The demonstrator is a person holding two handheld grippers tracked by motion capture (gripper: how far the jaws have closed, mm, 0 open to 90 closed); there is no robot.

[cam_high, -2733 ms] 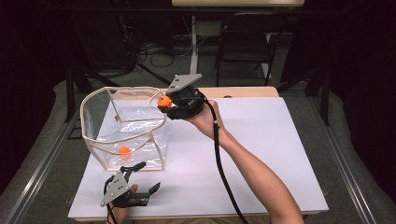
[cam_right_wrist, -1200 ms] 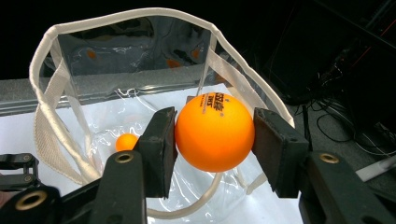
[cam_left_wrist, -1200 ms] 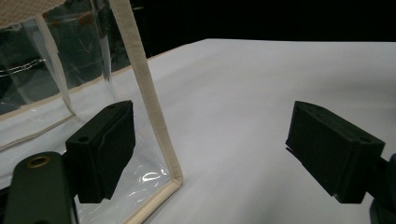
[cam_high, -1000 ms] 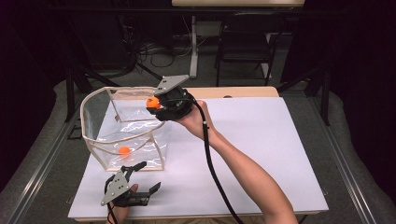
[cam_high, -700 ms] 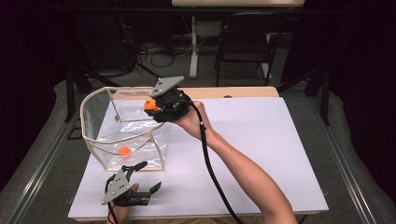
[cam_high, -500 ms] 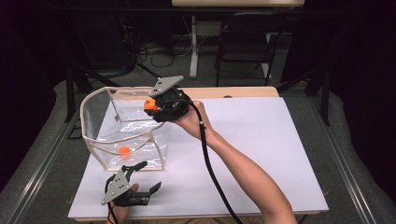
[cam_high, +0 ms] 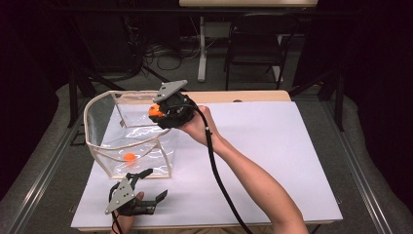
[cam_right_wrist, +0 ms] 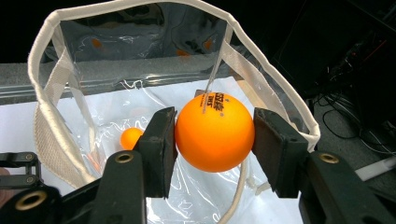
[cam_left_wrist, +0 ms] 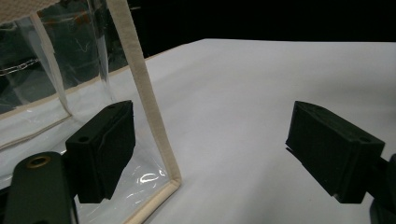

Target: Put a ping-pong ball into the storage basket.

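The right tool [cam_right_wrist: 212, 140] was clamped on a glossy orange table-tennis ball [cam_right_wrist: 215, 132], one pad pressed on either side, and held it above the open mouth of the clear plastic bag with cream fabric trim [cam_high: 104, 146] at the bag's right rim. A second, smaller-looking orange ball [cam_high: 129, 157] already lay on the bag's floor, so one drop seemed done. The held ball was not yet let go; opening the pads over the mouth was what remained. The left tool [cam_high: 146, 187] rested on the white counter [cam_high: 272, 146] just in front of the bag, its jaws wide apart and gripping nothing, one pad close to the bag's corner seam.
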